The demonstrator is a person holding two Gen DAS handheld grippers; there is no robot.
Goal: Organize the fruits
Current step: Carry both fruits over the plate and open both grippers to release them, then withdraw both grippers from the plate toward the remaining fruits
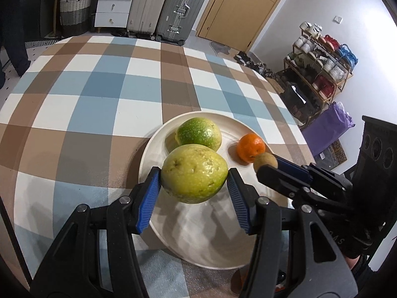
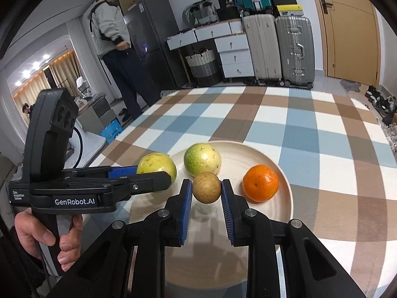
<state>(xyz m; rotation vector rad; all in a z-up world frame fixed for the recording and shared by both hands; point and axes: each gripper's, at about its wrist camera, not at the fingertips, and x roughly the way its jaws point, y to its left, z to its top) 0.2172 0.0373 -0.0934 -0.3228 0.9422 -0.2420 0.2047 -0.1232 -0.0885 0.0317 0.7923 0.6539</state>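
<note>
— Fruit first: where is each piece?
— Large yellow-green round fruit point(image 1: 194, 173) is pinched in the left tongs point(image 1: 193, 173) above the cream round plate point(image 1: 198, 243); small brown round fruit point(image 2: 206, 187) is pinched in the right tongs point(image 2: 206, 188).
— And on the plate?
— Green speckled round fruit point(image 1: 198, 133) and small orange mandarin point(image 1: 250, 147), on the checked desk point(image 1: 99, 99).

Left hand point(image 2: 47, 236) cut by frame edge — plate point(image 2: 285, 198) near rim behind gripper arms.

Each black hand-held gripper point(image 2: 206, 193) has ribbed blue pads point(image 1: 148, 198), silver screws and white "GenRobot.AI" lettering point(image 2: 74, 201).
</note>
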